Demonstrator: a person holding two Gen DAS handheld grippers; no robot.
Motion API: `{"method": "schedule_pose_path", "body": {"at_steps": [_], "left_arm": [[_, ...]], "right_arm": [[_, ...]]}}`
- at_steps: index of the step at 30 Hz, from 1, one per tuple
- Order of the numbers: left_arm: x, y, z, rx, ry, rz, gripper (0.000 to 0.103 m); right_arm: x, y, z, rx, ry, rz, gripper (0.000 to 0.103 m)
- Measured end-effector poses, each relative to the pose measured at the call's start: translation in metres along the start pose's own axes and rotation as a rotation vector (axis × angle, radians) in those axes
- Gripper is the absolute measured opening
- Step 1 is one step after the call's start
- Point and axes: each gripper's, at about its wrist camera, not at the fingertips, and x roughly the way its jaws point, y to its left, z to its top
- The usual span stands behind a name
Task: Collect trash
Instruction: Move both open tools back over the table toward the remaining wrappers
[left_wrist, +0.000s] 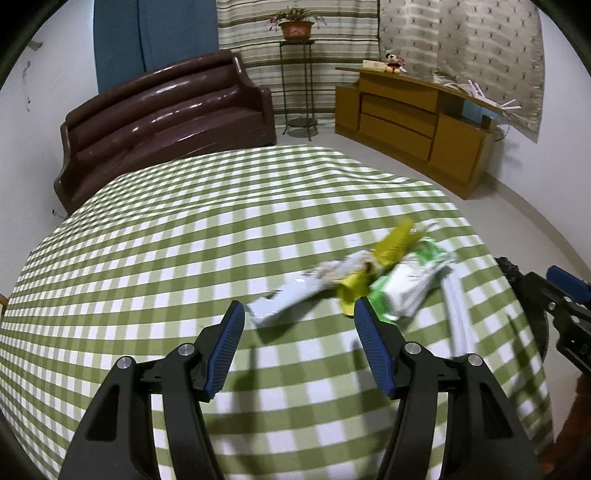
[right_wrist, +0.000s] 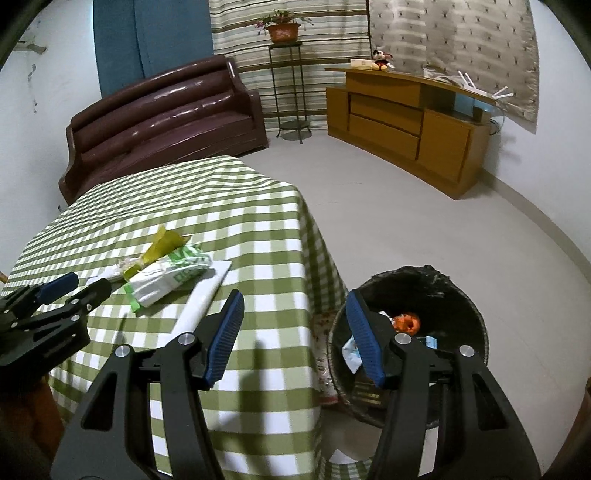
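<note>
A pile of trash lies on the green-checked table: a white and blue wrapper, a yellow wrapper, a green and white packet and a flat white paper. My left gripper hovers just short of the pile, open, with nothing between its fingers. In the right wrist view the same packet, yellow wrapper and white paper lie left of my right gripper. That gripper is open and empty over the table's corner. The left gripper shows at the left edge.
A black-lined wicker bin stands on the floor beside the table, with an orange scrap and other rubbish inside. A brown sofa, a plant stand and a wooden cabinet line the far wall. The right gripper shows at the right edge.
</note>
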Motion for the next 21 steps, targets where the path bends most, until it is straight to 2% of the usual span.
{"method": "schedule_pose_path", "body": {"at_steps": [6,17,19,21], "left_arm": [[0.009,0.019,0.004,0.020,0.019,-0.012,0.061],[0.032,0.019,0.020,0.102,0.055,-0.061,0.060],[0.035,0.019,0.020,0.105,0.059,-0.075,0.058],[0.036,0.017,0.020,0.115,0.066,-0.086,0.050]], "right_arm": [[0.006,0.009,0.000,-0.006,0.015,0.001,0.056],[0.011,0.010,0.002,-0.003,0.028,0.000,0.056],[0.011,0.010,0.002,-0.003,0.029,0.000,0.056],[0.012,0.010,0.002,-0.003,0.031,-0.001,0.056]]}}
